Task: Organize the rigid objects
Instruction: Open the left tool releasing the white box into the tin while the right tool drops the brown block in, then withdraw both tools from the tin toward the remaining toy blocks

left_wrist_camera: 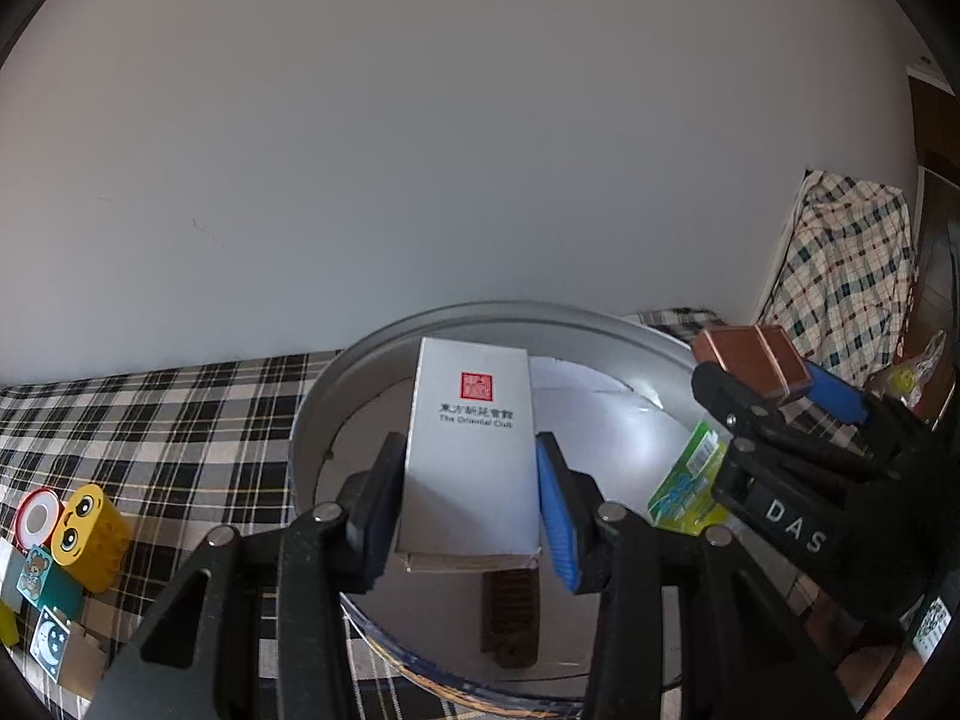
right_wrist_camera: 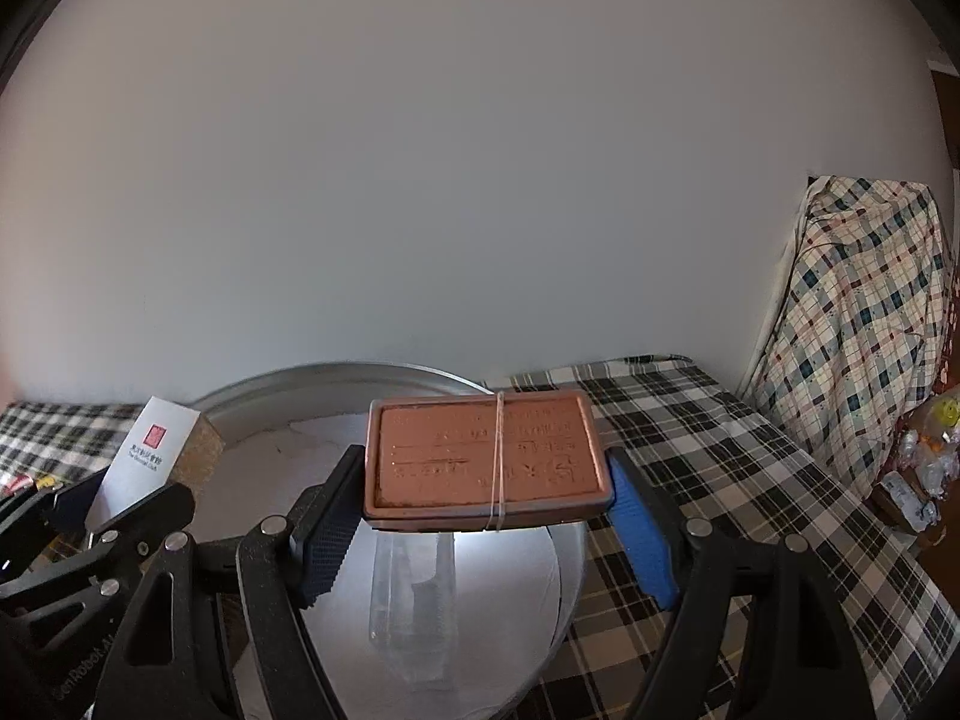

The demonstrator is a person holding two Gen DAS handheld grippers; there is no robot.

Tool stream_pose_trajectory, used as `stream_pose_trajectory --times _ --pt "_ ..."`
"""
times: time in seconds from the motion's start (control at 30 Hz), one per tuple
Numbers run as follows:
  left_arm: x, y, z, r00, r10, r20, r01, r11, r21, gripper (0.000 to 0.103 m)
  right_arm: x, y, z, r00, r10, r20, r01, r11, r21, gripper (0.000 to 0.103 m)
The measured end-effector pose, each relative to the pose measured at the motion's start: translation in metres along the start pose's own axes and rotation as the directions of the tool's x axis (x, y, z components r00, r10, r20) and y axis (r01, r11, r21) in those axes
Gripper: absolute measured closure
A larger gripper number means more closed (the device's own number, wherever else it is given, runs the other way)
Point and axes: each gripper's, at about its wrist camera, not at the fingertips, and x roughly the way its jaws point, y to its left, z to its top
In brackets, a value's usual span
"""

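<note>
My left gripper [left_wrist_camera: 471, 501] is shut on a white box with a red seal [left_wrist_camera: 471, 450] and holds it above a round metal tray [left_wrist_camera: 336, 378]. My right gripper [right_wrist_camera: 486, 522] is shut on a flat copper-coloured tin with a rubber band round it [right_wrist_camera: 486, 459], held over the same tray [right_wrist_camera: 336, 378]. In the left wrist view the right gripper [left_wrist_camera: 780, 396] shows at the right with the tin [left_wrist_camera: 753, 360]. In the right wrist view the white box [right_wrist_camera: 150, 450] shows at the left. A brown comb-like piece [left_wrist_camera: 510, 618], a green packet [left_wrist_camera: 690, 480] and a clear plastic item [right_wrist_camera: 414, 612] lie in the tray.
The tray sits on a black-and-white checked cloth [right_wrist_camera: 720, 480]. Toy blocks lie at the left: a yellow one with eyes [left_wrist_camera: 90, 534], a bear block [left_wrist_camera: 42, 582], a moon block [left_wrist_camera: 51, 642]. A checked cloth-draped object [right_wrist_camera: 858, 324] stands at the right by the white wall.
</note>
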Motion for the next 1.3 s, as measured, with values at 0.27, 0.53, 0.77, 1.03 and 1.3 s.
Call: stream_pose_trajectory --times 0.27,0.53,0.77,1.03,1.3 --pt "0.011 -0.007 -0.005 0.999 0.019 -0.05 -0.017 1.0 0.025 0.062 0.009 0.002 -0.004 0.999 0.013 -0.05 -0.013 1.0 0.002 0.025" --pt "0.002 -0.012 -0.005 1.0 0.015 -0.014 -0.014 0.999 0.039 0.004 0.001 0.002 -0.002 0.992 0.127 -0.015 -0.126 0.991 0.039 0.026" --pt "-0.012 -0.004 -0.004 0.997 0.069 0.027 -0.07 0.997 0.038 0.0 -0.018 -0.007 0.001 0.993 0.044 0.112 -0.052 0.996 0.074 0.013" --pt "-0.022 0.015 -0.006 0.987 0.152 0.044 -0.153 0.988 0.024 0.0 -0.018 -0.011 0.0 0.993 0.043 0.112 -0.054 0.994 0.094 0.013" --pt "-0.032 0.028 -0.012 0.983 0.181 0.046 -0.182 0.983 0.02 0.0 -0.021 -0.021 -0.004 0.992 0.033 0.121 -0.05 0.989 0.142 0.013"
